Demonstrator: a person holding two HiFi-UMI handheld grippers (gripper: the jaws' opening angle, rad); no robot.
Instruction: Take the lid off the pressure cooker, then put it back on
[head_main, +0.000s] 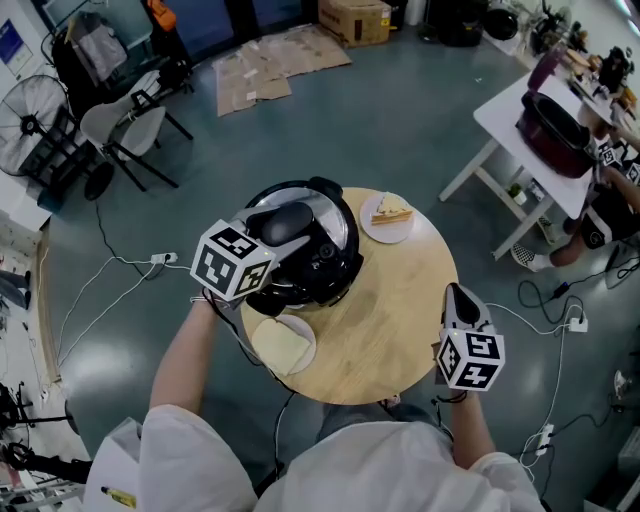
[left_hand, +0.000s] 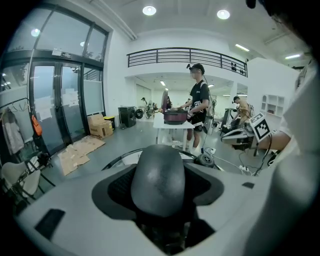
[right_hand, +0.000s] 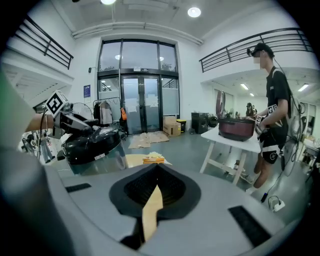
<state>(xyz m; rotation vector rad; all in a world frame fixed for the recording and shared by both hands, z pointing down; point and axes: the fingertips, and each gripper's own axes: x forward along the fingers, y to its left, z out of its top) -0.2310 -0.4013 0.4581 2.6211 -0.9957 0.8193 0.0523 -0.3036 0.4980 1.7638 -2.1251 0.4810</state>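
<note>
My left gripper (head_main: 272, 240) is clamped on the lid handle (left_hand: 158, 179), a rounded matte-black bar running straight out along my jaws. The lid (head_main: 340, 215) is glossy black, and my right gripper (head_main: 460, 298) is closed and empty.

My left gripper (head_main: 286, 228) reaching forward and tipped down, jaws clamped on the lid handle (left_hand: 158, 177), left forearm (head_main: 192, 348) stretched out, my right gripper (head_main: 459, 298) held apart at my right, jaws together, nothing between them.
</note>
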